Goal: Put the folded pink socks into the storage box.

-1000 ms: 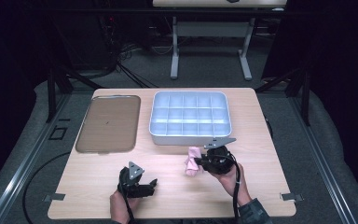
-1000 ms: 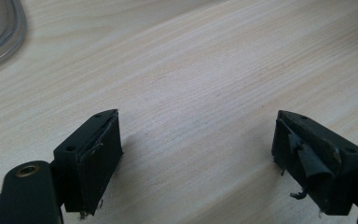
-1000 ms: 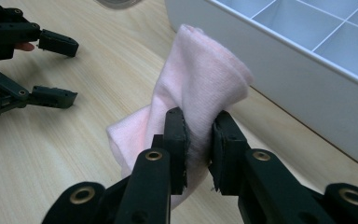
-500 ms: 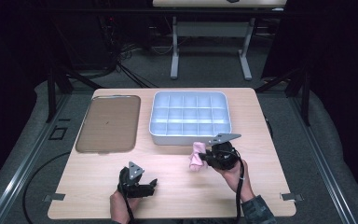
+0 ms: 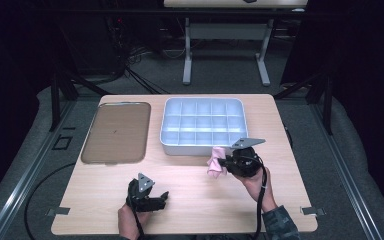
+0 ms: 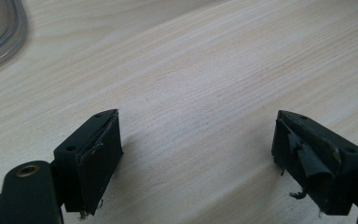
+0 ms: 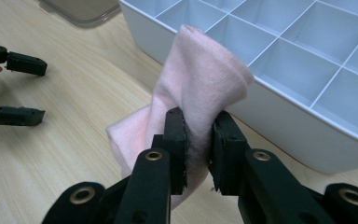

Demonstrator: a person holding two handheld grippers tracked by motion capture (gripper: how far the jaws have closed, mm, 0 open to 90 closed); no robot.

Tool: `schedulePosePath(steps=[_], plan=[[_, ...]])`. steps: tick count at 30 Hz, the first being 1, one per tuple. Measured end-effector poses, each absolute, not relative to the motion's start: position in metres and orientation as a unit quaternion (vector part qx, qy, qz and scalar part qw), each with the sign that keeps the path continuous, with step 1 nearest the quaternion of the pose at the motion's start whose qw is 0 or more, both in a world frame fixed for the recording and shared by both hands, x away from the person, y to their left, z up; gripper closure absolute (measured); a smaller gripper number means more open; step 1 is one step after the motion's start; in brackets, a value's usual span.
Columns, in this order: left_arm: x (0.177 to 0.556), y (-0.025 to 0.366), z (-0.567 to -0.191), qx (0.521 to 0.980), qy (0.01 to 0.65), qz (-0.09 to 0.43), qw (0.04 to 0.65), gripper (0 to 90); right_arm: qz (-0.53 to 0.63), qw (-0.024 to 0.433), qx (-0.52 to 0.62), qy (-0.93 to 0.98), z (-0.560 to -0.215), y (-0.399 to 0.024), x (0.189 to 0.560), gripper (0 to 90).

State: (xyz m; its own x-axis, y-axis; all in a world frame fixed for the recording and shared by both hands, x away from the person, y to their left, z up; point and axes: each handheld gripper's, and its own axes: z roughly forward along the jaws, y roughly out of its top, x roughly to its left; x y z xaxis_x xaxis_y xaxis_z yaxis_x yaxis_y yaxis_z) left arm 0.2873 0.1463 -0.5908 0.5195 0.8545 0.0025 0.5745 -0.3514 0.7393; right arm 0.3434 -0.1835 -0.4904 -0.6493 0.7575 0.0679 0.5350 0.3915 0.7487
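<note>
Resting low over the pale wooden counter point(image 5: 190, 190), the left gripper point(image 6: 196, 140) was held wide apart and empty. Beside the white compartmented plastic tray point(image 5: 202, 122), the soft pink cloth point(image 7: 191, 98) was pinched by the right gripper point(image 7: 198, 140); lifting clear of the rim before release was judged advisable.
</note>
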Motion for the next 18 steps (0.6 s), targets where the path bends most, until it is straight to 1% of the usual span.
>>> schedulePosePath(steps=[18], plan=[[0.287, 0.146, -0.591, 0.798, 0.448, 0.199, 0.351, 15.8, 0.391, 0.179, 0.394, 0.812, -0.465, -0.202, 0.353, 77.9]])
